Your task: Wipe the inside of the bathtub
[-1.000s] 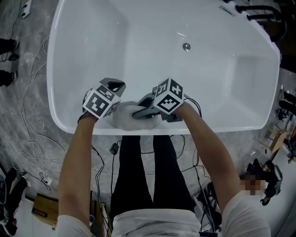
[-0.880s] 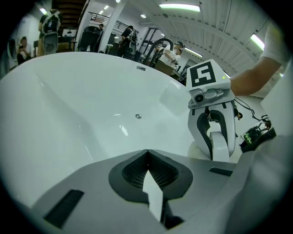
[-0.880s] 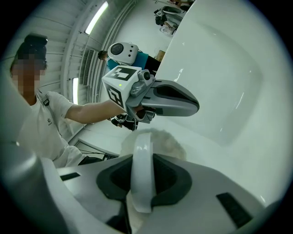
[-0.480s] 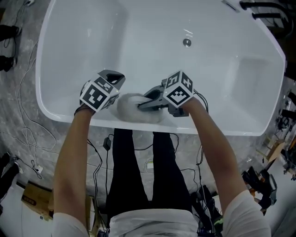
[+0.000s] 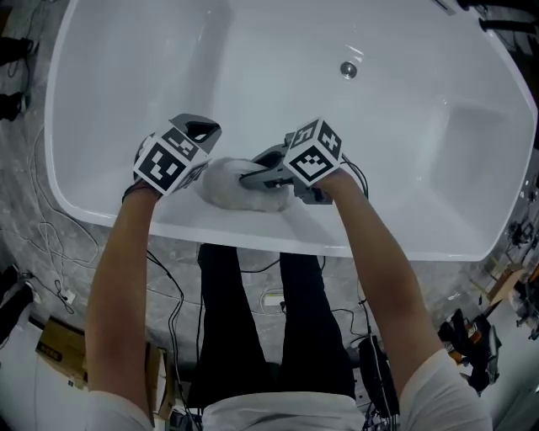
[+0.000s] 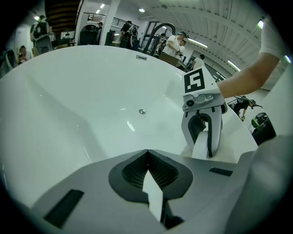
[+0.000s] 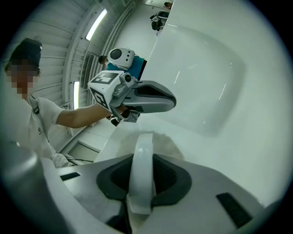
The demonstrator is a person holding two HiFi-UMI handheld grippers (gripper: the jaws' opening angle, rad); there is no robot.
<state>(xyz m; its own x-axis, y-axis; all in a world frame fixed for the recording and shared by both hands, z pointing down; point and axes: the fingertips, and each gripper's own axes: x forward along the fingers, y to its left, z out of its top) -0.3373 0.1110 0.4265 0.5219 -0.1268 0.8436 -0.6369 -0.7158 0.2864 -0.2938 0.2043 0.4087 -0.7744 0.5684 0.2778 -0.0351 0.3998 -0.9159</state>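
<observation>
The white bathtub [image 5: 253, 231] fills the head view, its drain [image 5: 348, 70] at the far side. A white fluffy wiping pad [image 5: 232, 187] lies on the near inner wall just below the rim. My right gripper [image 5: 253, 178] is shut on the pad's white strap [image 7: 141, 169], with the fuzzy pad [image 7: 160, 142] beyond the jaws. My left gripper [image 5: 206, 128] hovers just left of the pad, jaws shut and empty, pointing into the tub. In the left gripper view its jaws [image 6: 147, 153] face the drain [image 6: 142, 111], with the right gripper [image 6: 203, 148] alongside.
Cables trail over the marbled floor [image 5: 34, 244] at the tub's near side, by a cardboard box [image 5: 55, 349]. A black faucet [image 5: 505, 21] stands at the far right corner. The person's legs [image 5: 244, 320] stand against the near rim. People and equipment [image 6: 174, 43] show beyond the far rim.
The head view has shifted, so the tub sits lower and wider in frame. Both grippers and the pad have moved slightly further from the near rim into the tub, still side by side.
</observation>
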